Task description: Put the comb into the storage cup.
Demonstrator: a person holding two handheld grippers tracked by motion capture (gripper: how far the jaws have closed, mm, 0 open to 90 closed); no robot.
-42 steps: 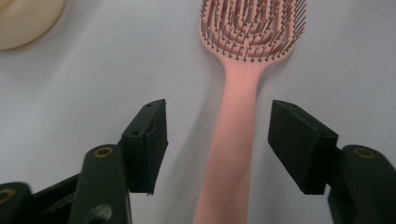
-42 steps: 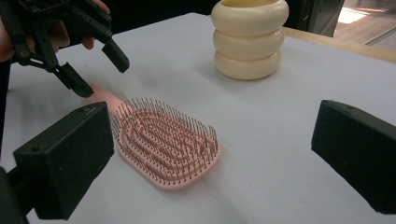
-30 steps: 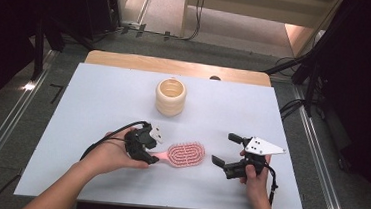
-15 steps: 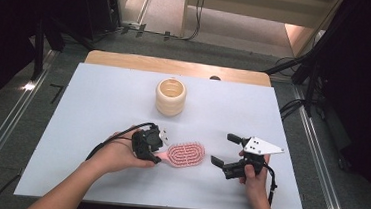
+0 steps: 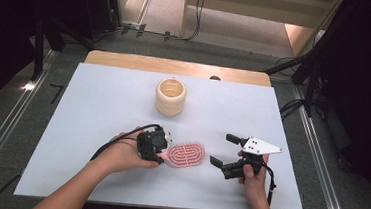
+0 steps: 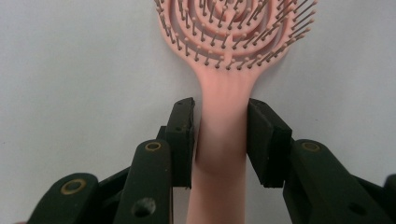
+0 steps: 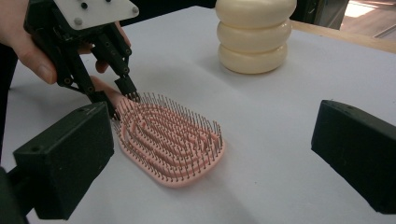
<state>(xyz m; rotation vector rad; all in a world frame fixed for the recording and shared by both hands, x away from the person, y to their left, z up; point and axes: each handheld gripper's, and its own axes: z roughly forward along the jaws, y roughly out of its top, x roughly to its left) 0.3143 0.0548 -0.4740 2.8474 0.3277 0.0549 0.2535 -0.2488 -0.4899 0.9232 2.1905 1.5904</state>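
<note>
A pink hairbrush (image 5: 185, 153) lies bristles up on the white table (image 5: 98, 102), a little in front of centre. My left gripper (image 5: 162, 153) comes at its handle from the left. In the left gripper view, the jaws (image 6: 220, 107) have just been closing and both pads sit against the sides of the brush handle (image 6: 224, 140); the oval head (image 6: 233, 28) lies ahead. My right gripper (image 5: 220, 149) is held to the right of the brush, open and holding nothing. The right gripper view looks across the brush (image 7: 168, 140) at the left gripper (image 7: 123, 95) on the handle.
A cream ribbed container (image 5: 170, 97) stands upright behind the brush, near mid-table, also seen as a stack of rounded rings (image 7: 254, 37). A wooden strip (image 5: 176, 66) borders the far edge of the table. Dark floor and cables surround it.
The left gripper has shifted slightly right along the brush handle and its jaws have narrowed onto it. The right gripper and the brush have stayed put.
</note>
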